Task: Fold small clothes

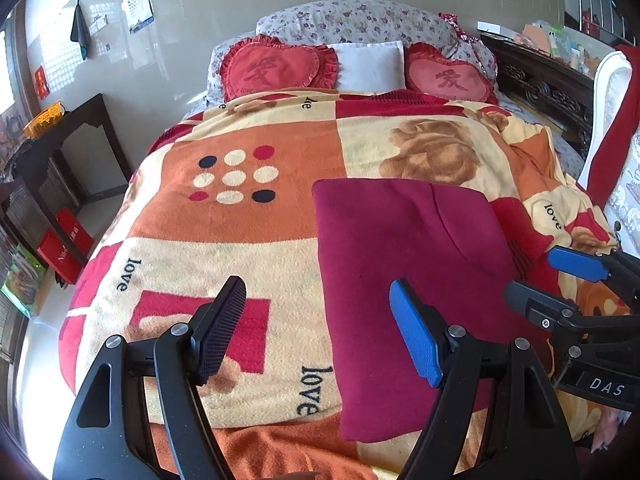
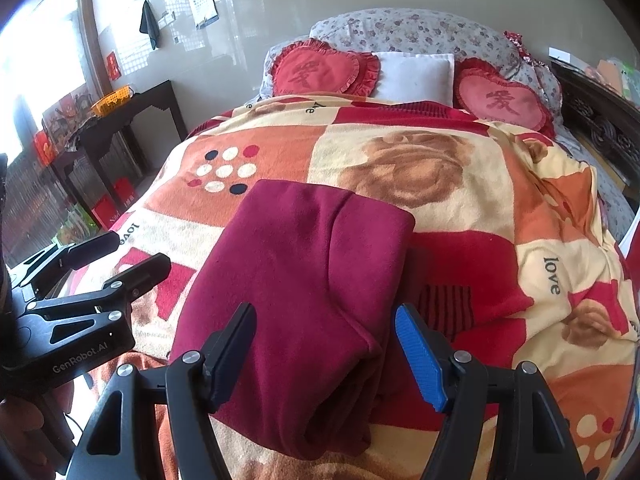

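Note:
A folded maroon garment (image 1: 400, 280) lies flat on the patterned blanket (image 1: 224, 216), near the bed's front edge. In the left wrist view my left gripper (image 1: 320, 332) stands open, its blue pad over the garment's left edge and its black pad over bare blanket. My right gripper (image 1: 556, 280) shows at the right, beside the garment, also open. In the right wrist view the garment (image 2: 312, 260) fills the middle. My right gripper (image 2: 326, 356) hovers open above its near end, and neither pad presses on the cloth. The left gripper (image 2: 120, 258) is off to the left, over the blanket (image 2: 500, 208).
Two red heart cushions (image 1: 276, 66) and a white pillow (image 1: 370, 64) lie at the head of the bed. A dark side table (image 1: 68, 136) stands on the left, with red boxes (image 1: 64, 248) on the floor. Carved dark wood furniture (image 1: 540, 84) and a white chair (image 1: 612, 100) stand on the right.

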### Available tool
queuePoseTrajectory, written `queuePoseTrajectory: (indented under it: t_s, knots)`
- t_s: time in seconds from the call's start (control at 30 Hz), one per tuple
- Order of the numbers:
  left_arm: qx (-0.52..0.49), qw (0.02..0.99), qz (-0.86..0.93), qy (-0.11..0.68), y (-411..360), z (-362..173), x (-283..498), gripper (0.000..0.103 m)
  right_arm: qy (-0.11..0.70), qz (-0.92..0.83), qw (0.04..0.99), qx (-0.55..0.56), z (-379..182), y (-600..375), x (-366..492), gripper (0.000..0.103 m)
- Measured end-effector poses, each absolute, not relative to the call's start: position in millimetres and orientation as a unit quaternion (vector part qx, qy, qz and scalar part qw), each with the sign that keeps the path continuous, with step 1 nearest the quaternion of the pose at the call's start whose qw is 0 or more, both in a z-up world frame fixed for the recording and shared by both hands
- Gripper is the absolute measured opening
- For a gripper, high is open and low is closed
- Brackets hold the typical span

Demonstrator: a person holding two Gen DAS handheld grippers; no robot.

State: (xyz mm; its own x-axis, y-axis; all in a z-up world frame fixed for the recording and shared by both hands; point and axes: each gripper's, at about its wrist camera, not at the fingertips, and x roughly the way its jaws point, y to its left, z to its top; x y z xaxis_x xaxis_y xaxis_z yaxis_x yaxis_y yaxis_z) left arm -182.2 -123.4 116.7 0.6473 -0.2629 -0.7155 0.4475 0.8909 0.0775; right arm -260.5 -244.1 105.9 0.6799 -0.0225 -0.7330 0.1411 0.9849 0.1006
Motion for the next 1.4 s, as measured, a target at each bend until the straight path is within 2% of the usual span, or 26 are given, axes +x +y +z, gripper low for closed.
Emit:
queuePoseTrajectory:
  t_s: [1.4]
  knots:
    - [0.115, 0.887, -0.218, 0.391, -132.5, 106.6, -181.7, 0.075, 0.409, -0.049, 0.908, 0.079, 96.3, -245.7, -253.5, 0.07]
